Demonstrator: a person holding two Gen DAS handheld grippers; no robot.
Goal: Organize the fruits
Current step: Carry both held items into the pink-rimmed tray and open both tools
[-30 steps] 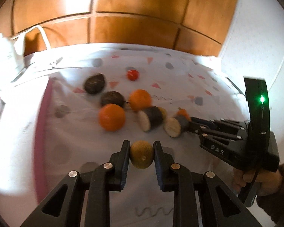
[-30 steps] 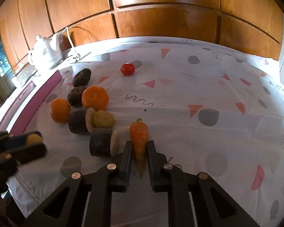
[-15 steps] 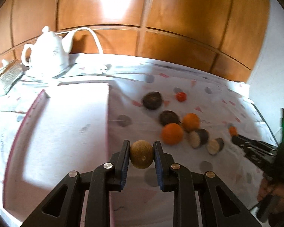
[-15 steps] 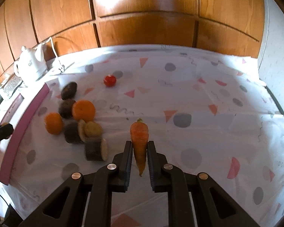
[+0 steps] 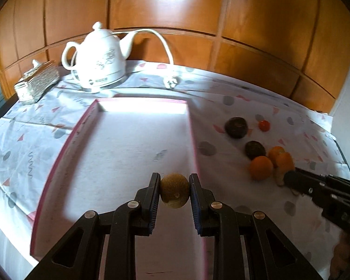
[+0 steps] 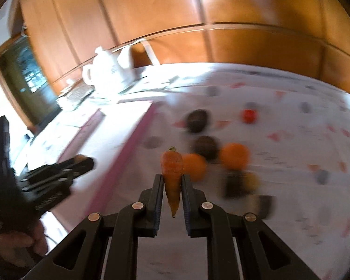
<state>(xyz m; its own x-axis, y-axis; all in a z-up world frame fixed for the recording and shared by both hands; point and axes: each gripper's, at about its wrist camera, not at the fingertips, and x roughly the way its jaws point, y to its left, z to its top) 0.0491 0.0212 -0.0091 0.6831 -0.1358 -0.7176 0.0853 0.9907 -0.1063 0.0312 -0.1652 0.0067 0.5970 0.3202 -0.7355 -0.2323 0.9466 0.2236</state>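
Observation:
My left gripper (image 5: pixel 175 193) is shut on a brown kiwi (image 5: pixel 175 194) and holds it over the near right part of a shallow white tray with a pink rim (image 5: pixel 193 140). My right gripper (image 6: pixel 172 191) is shut on an orange carrot (image 6: pixel 172 172), tip down, above the cloth just right of the tray's rim (image 6: pixel 128 144). It also shows at the right of the left wrist view (image 5: pixel 289 177). Two oranges (image 5: pixel 260 168), two dark round fruits (image 5: pixel 236 127) and a small red tomato (image 5: pixel 264 125) lie on the cloth to the right of the tray.
A white teapot-shaped kettle (image 5: pixel 98 58) with its cord stands behind the tray, and a silver box (image 5: pixel 36 82) sits at the far left. Wooden panels back the table. Dark cut pieces (image 6: pixel 235 184) lie blurred beside the oranges.
Both grippers have swung left toward the tray. The kiwi is now over the tray's inside. The carrot has moved from the middle of the cloth to beside the tray's right rim.

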